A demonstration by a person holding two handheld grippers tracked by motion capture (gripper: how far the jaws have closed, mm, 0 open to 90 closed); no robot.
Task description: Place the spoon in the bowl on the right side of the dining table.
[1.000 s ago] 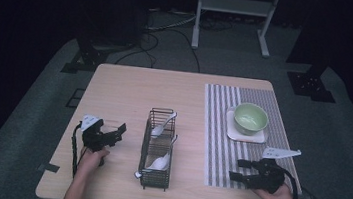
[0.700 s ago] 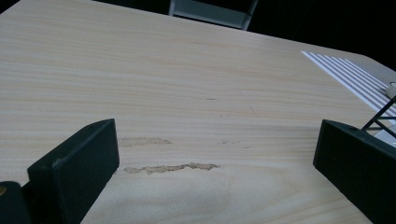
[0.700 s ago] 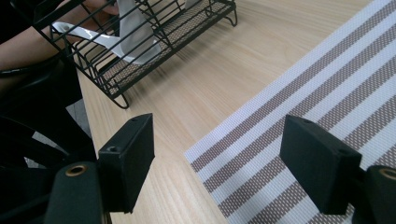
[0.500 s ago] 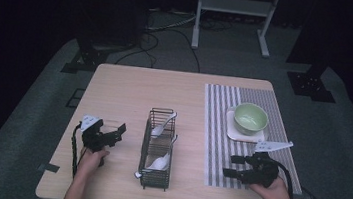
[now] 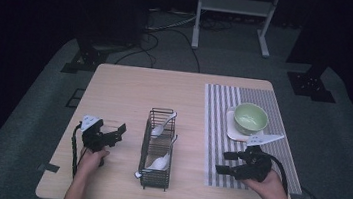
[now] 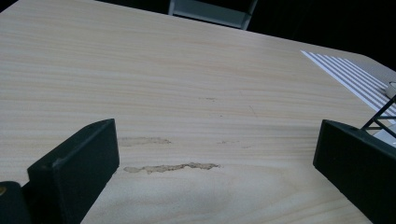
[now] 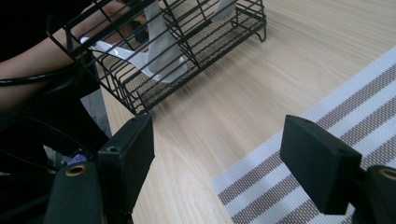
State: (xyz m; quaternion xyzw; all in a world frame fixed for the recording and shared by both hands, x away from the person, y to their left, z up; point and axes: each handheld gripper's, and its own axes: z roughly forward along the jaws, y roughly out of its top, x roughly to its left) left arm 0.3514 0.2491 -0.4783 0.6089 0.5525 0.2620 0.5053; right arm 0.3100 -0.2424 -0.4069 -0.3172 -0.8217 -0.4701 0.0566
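On the left of the wooden table, the left gripper is held low over bare wood by the person's left hand. Its jaws stand wide apart with nothing between them; in the left gripper view they frame only plain tabletop with a few pale scuff marks. The jaws point toward the table's middle, and a corner of the wire basket just shows at that view's right edge, beyond the right jaw.

The black wire basket stands near the table's centre, between the two grippers and clear of both. It is long and narrow, running from the near edge away from the person. White spoons lie inside it: one in the near part, with its bowl poking out at the near-left corner, and another spoon leaning in the far part.

To the right lies a striped placemat. On its far part a green bowl sits on a white coaster.

The right gripper is held by the right hand over the near part of the placemat, well short of the bowl. Its jaws are spread and empty, pointing left toward the basket. In the right gripper view, the jaws straddle the placemat's edge, with the basket and a white spoon ahead, not touched.
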